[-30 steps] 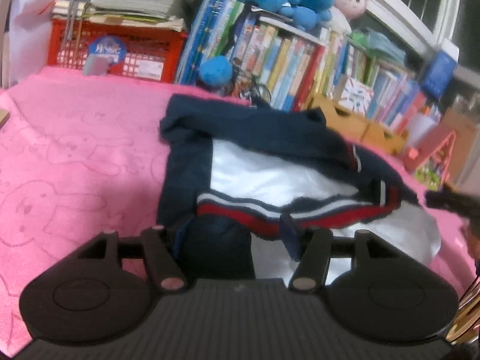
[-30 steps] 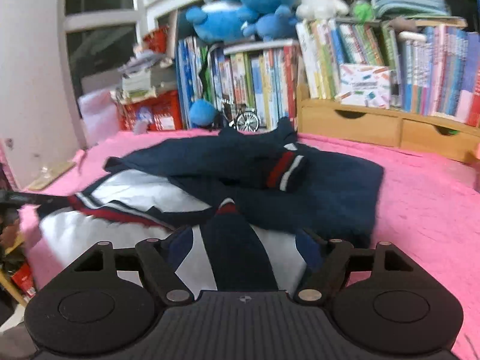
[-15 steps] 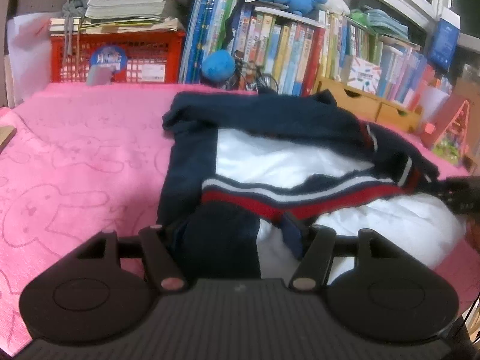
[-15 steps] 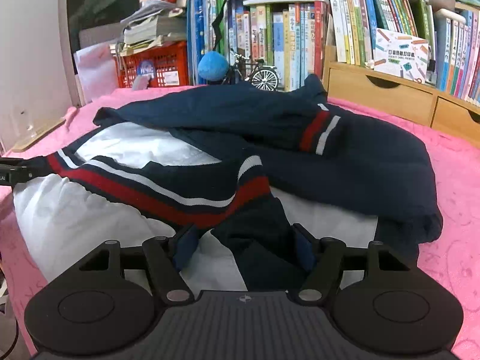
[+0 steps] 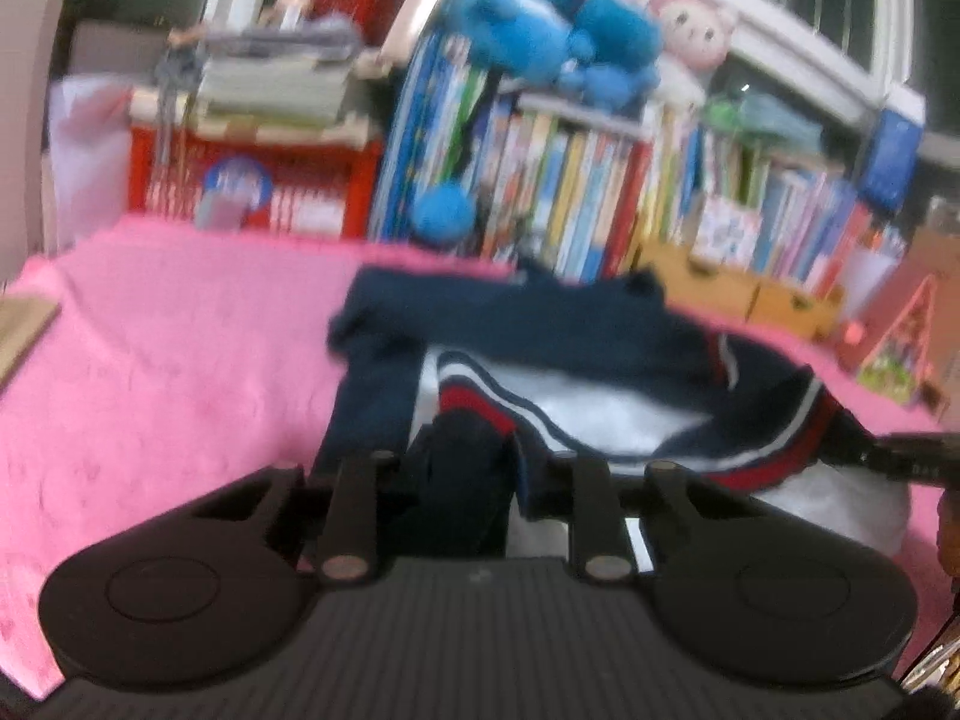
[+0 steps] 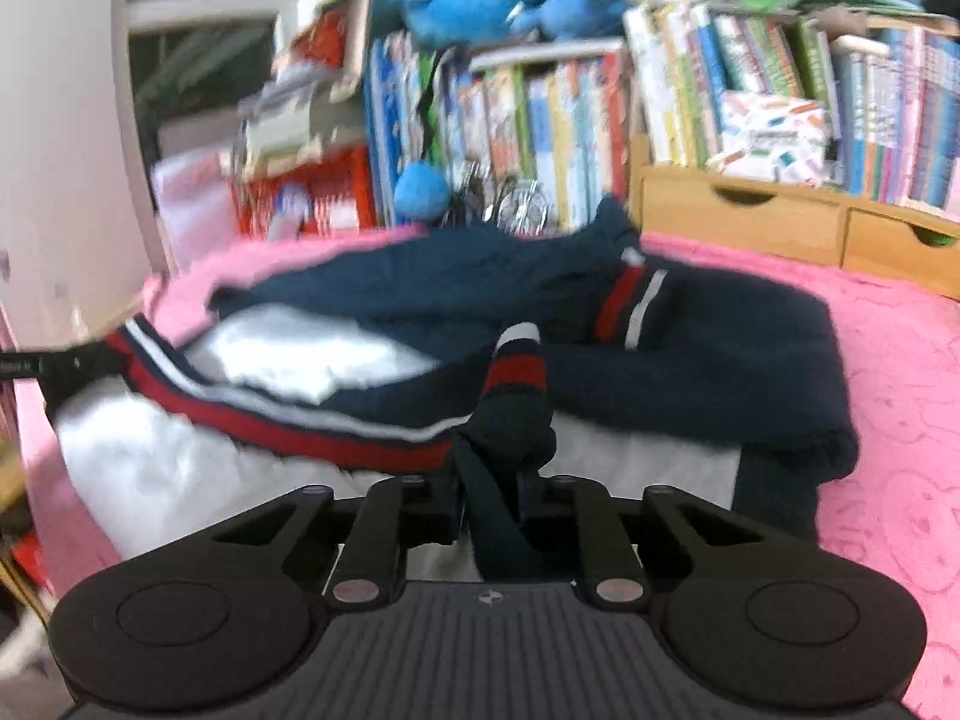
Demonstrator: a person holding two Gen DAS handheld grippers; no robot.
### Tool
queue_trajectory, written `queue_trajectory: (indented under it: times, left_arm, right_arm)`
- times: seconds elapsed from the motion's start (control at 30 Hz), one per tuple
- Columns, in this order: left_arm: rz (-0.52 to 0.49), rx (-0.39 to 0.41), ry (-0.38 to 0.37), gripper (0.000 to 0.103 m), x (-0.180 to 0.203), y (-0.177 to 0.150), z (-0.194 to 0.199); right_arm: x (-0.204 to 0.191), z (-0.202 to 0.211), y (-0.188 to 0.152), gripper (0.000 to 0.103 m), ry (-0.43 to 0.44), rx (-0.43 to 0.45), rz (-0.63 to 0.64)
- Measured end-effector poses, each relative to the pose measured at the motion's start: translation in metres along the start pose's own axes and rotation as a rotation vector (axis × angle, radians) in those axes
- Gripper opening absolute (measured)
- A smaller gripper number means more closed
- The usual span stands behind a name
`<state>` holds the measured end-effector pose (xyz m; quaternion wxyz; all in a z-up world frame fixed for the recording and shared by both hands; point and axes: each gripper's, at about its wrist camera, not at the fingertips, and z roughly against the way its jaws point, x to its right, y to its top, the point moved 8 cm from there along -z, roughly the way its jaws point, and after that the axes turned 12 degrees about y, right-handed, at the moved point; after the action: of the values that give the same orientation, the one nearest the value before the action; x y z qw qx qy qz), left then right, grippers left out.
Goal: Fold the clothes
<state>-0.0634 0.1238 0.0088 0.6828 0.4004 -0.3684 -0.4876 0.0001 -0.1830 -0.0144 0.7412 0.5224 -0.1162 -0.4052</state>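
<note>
Navy, white and red sweater (image 6: 690, 360) lying partly folded on a pink blanket (image 5: 180, 360), both wrist views blurred by motion. Right gripper (image 6: 489, 492): fingers drawn narrow and clamped on a bunched navy fold of the sweater, a red-and-white striped band standing up just beyond the tips. Left gripper (image 5: 462, 480): fingers set narrow around a dark navy bunch of the same sweater (image 5: 540, 330); it appears pinched, though blur leaves the contact uncertain. In the left view the right gripper's tip (image 5: 900, 456) shows at the far edge, at the striped hem. Behind the blanket: a row of books (image 6: 600, 120), blue plush toys (image 5: 540, 30), a red crate (image 5: 270, 180) and wooden drawers (image 6: 780, 222).
</note>
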Motion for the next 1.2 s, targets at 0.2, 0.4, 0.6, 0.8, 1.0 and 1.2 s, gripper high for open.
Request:
queue_trajectory:
  times: [0.2, 0.4, 0.6, 0.8, 1.0, 1.2]
  left_arm:
    - [-0.037, 0.171, -0.056, 0.021, 0.026, 0.061, 0.003]
    - [-0.087, 0.279, -0.046, 0.021, 0.041, 0.114, -0.041]
    - [-0.133, -0.035, 0.066, 0.021, 0.036, 0.053, -0.141]
    - [-0.072, -0.164, 0.081, 0.036, 0.001, 0.019, -0.151]
    - [0.133, -0.137, -0.157, 0.069, -0.007, 0.048, -0.129]
    - [-0.039, -0.263, -0.133, 0.055, 0.029, 0.005, -0.155]
  right_arm:
    - [0.005, 0.035, 0.052, 0.016, 0.001, 0.167, 0.001]
    - [0.026, 0.046, 0.108, 0.017, -0.061, 0.280, 0.033]
    - [0.084, -0.026, 0.069, 0.021, -0.131, 0.029, -0.157]
    - [0.093, -0.055, 0.016, 0.036, -0.181, -0.177, -0.081]
    - [0.099, -0.039, 0.033, 0.066, -0.106, -0.122, -0.091]
    - [0.112, -0.062, 0.033, 0.059, -0.087, -0.126, -0.146]
